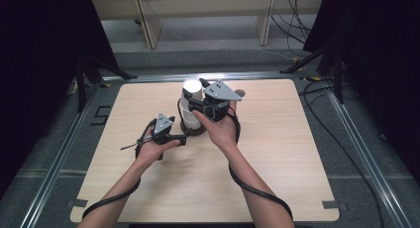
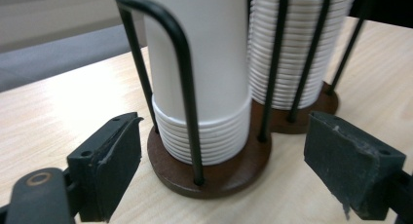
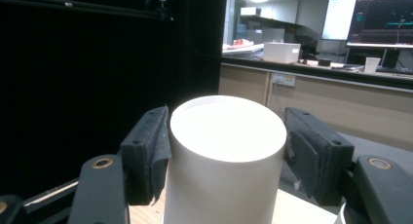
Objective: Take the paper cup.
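High view: cup stack (image 1: 191, 91) stands in a rack (image 1: 193, 130) mid-worktop (image 1: 277, 153), left gripper (image 1: 181, 138) at its base, right gripper (image 1: 198, 105) at its top.

Left gripper view: fingers (image 2: 109, 163) wide apart, flanking the rack's brown base, empty.

Right gripper view: fingers (image 3: 146, 153) either side of the top cup (image 3: 226, 156); left touches, right slightly off.

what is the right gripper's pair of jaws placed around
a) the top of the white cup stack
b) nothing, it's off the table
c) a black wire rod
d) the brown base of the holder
a: in the right gripper view the right gripper has one jaw on each side of the white cup stack near its top, with slight gaps.
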The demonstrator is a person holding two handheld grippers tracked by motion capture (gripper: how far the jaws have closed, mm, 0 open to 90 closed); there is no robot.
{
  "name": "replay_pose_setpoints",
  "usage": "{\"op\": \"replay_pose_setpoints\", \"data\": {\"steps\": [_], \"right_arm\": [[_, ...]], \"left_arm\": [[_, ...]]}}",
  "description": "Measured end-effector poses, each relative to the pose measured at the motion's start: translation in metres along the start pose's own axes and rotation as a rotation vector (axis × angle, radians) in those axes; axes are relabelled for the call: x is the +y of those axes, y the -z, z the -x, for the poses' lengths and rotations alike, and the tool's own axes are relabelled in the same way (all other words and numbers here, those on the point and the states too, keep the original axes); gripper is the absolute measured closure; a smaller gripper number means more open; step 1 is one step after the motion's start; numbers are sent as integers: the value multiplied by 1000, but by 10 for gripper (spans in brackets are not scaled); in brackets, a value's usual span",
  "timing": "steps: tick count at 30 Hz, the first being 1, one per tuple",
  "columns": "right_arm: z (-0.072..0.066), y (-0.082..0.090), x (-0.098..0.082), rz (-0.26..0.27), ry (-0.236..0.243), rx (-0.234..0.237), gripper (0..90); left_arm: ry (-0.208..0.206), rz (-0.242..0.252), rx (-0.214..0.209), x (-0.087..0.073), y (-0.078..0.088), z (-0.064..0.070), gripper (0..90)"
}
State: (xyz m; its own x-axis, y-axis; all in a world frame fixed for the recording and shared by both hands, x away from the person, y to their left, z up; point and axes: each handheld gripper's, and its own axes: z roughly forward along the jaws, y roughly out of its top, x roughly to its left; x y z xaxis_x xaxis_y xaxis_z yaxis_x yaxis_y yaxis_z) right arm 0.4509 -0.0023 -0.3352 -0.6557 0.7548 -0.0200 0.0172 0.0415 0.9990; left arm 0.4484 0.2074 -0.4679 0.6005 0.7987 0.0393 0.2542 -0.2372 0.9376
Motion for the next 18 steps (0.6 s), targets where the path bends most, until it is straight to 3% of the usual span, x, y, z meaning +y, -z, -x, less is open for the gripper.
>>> {"op": "replay_pose_setpoints", "data": {"steps": [12, 14, 18], "right_arm": [[-9, 26, -3, 3, 10, 64, 364], [-13, 30, -6, -17, -7, 75, 364], [-14, 33, -10, -26, 8, 82, 364]], "left_arm": [[-25, 67, -72, 6, 36, 14, 46], [-55, 111, -101, 9, 42, 17, 31], [-59, 114, -124, 11, 47, 22, 10]]}}
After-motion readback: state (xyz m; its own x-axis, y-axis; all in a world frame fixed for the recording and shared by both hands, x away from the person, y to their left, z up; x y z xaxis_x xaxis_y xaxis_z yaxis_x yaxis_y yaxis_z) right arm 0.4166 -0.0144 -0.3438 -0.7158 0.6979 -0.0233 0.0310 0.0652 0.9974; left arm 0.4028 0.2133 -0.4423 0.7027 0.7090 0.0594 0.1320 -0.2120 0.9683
